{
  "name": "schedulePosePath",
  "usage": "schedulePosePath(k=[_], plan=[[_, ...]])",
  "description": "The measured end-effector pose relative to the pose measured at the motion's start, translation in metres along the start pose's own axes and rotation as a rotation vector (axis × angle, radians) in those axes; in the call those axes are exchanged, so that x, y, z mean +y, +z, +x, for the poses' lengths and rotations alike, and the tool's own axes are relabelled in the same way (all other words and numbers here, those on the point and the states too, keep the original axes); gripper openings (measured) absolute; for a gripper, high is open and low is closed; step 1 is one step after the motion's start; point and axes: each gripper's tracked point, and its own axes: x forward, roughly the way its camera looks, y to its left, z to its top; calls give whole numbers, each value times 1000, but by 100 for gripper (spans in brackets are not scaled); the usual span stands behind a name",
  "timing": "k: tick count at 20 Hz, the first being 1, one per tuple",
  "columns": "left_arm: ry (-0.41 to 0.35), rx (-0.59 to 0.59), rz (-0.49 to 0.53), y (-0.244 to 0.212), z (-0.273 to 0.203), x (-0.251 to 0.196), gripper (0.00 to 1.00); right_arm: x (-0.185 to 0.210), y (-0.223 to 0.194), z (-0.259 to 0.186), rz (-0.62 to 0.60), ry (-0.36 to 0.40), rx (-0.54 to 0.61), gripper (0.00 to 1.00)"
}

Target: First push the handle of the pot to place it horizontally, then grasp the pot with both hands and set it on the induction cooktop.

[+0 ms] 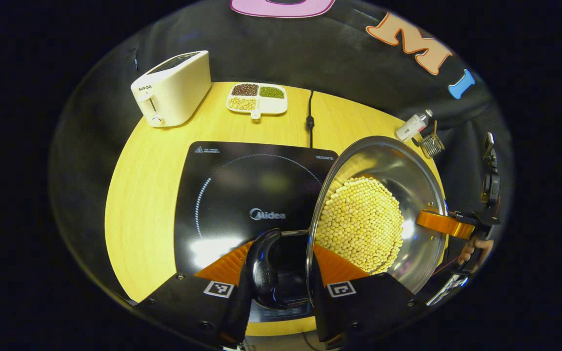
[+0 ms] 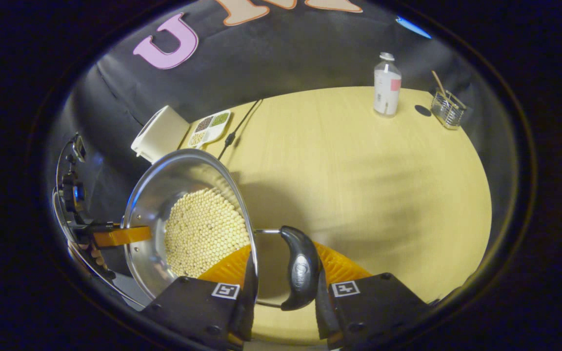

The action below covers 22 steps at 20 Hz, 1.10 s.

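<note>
Left gripper view: each hand-held gripper pinches a pot handle, the pot apparently lifted right of the induction cooktop, setting down remains.

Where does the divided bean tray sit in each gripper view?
Left gripper view: bean tray at top centre, right of the white toaster, beyond the cooktop.
Right gripper view: bean tray upper left, past the pot rim, beside the toaster.
Shared landmark: the toaster.
</note>
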Motion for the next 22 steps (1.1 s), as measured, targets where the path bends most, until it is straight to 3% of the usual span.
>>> schedulePosePath(k=[10, 11, 13, 18, 21, 22], plan=[[-64, 21, 70, 7, 6, 45, 55, 69, -22, 29, 61, -96, 35, 46], [-65, 4, 75, 11, 6, 47, 55, 75, -20, 32, 69, -94, 33, 54], [-66, -5, 86, 14, 10, 53, 54, 83, -16, 39, 68, -100, 36, 54], [-37, -46, 127, 22, 11, 69, 57, 97, -11, 47, 90, -107, 34, 46], [-25, -68, 125, 24, 9, 74, 60, 101, -8, 50, 84, -113, 8, 48], [-24, -80, 121, 26, 9, 74, 62, 102, -9, 56, 76, -115, 2, 59]])
